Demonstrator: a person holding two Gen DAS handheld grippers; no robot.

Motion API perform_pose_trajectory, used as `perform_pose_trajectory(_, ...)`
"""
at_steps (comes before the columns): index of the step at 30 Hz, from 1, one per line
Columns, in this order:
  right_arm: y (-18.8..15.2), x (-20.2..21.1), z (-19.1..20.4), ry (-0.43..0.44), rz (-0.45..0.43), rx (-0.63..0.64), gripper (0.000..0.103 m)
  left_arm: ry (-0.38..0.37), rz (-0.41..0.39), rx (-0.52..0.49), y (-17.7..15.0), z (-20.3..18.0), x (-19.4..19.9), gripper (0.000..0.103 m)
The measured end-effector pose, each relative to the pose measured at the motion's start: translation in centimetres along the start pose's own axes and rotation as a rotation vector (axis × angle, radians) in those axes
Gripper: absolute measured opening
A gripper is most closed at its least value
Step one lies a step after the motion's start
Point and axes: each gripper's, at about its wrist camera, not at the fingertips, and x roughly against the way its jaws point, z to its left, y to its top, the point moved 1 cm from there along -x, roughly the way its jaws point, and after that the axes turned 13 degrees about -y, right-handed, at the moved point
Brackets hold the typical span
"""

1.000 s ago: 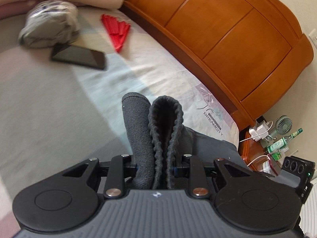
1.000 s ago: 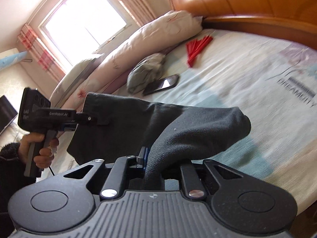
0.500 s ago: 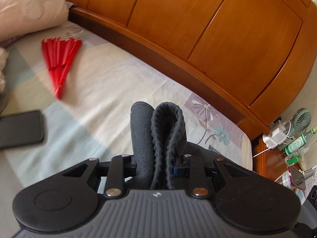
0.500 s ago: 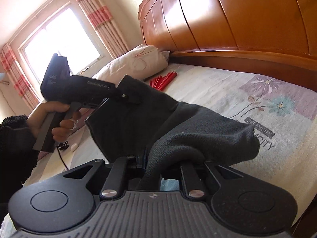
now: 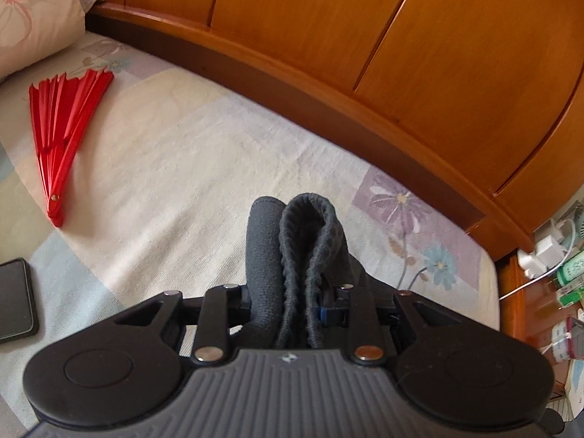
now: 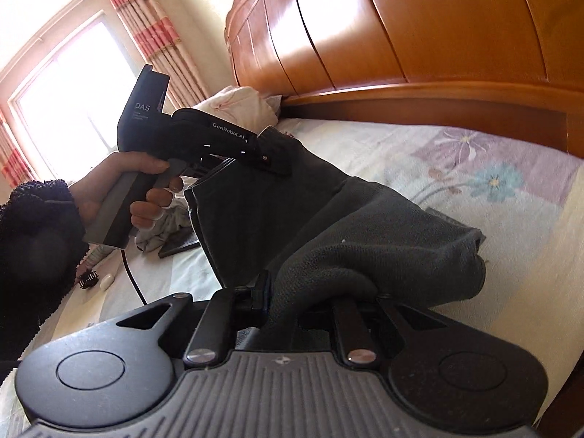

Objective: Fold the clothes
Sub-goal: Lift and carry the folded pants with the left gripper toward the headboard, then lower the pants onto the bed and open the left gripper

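Dark grey knit garment [image 6: 328, 226] hangs above the bed [image 5: 189, 168], stretched between both tools, long axis running from window side toward the foreground. Left hand-held gripper [image 5: 292, 292] clamped on a bunched ribbed edge that stands up between its fingers. Right hand-held gripper [image 6: 292, 299] pinching a thick fold that spills over to the right. Wooden headboard [image 5: 365, 43] close ahead. Red folding fan [image 5: 62, 131], phone [image 5: 14, 299], pillow [image 5: 33, 14] lie to the left on the bed.
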Motion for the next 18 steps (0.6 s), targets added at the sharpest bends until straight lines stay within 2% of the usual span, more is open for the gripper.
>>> perform_pose_trajectory(7, -1.0, -0.3, -1.3, -0.008, 0.030, -0.038, 0.019, 0.059, -0.002, -0.007, 0.4, 0.8, 0.2, 0.035)
perform_pose_trajectory(9, -1.2, -0.3, -1.5, -0.008, 0.042, -0.047, 0.028, 0.083, -0.006, -0.015, 0.6, 0.8, 0.6, 0.040)
perform_pose_trajectory(11, -1.5, -0.6, -1.8, -0.011, 0.053, -0.056, 0.032, 0.107, -0.009, -0.023, 0.9, 0.9, 1.0, 0.048)
perform_pose_trajectory(16, -2.1, -0.5, -2.0, 0.003, 0.082, -0.085, 0.034, 0.193, -0.089, -0.046, 1.6, 0.6, 3.6, 0.058)
perform_pose_trajectory(17, -2.2, -0.4, -1.9, 0.005, 0.087, -0.088, 0.038, 0.178, -0.094, -0.037, 1.5, 0.5, 3.9, 0.061)
perform_pose_trajectory(18, -2.2, -0.2, -2.0, 0.012, 0.091, -0.089, 0.047, 0.152, -0.094, -0.026, 1.3, 0.3, 4.2, 0.061)
